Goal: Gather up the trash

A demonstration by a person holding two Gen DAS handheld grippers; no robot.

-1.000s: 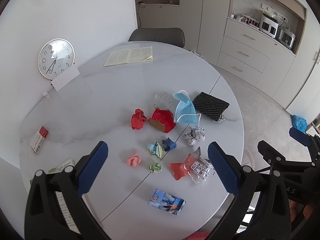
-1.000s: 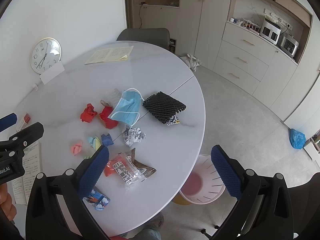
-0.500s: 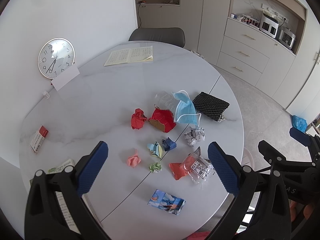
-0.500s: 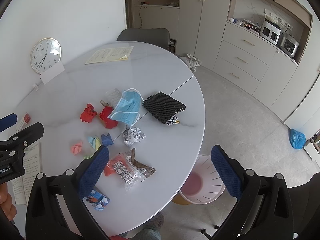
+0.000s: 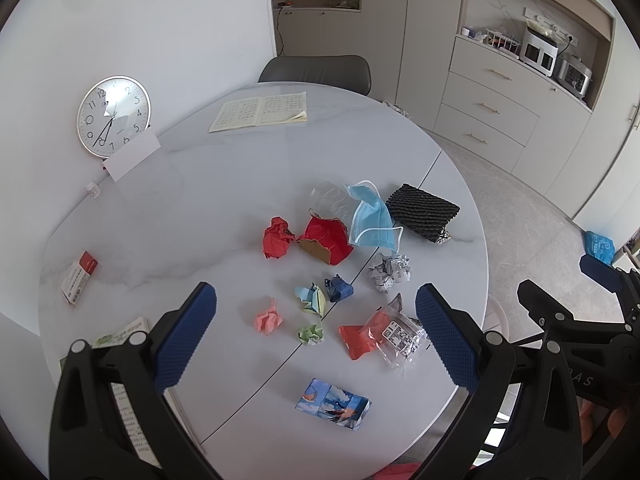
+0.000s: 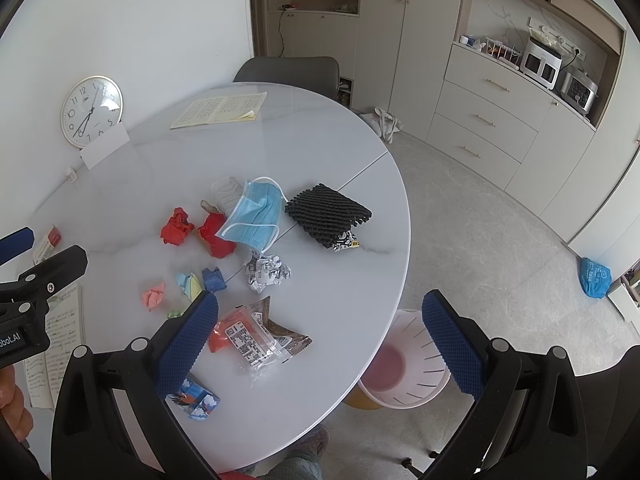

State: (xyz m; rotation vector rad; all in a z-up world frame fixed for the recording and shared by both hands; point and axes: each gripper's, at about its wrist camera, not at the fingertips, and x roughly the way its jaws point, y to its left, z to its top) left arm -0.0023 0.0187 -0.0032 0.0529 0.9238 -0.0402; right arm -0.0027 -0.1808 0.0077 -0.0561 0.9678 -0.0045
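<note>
Across the round white marble table [image 5: 192,200], crumpled coloured paper scraps [image 5: 308,298], a blue face mask [image 5: 370,220] and clear plastic wrappers [image 5: 394,334] lie scattered at mid-frame. Left gripper [image 5: 316,340] and right gripper [image 6: 320,340] hover spread wide and empty, likely surveying; the pink bin [image 6: 404,368] waits lower right.

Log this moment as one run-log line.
phase: pre-grasp | left gripper: open, empty | right gripper: open, empty | trash on table: untouched | bin: beside table
</note>
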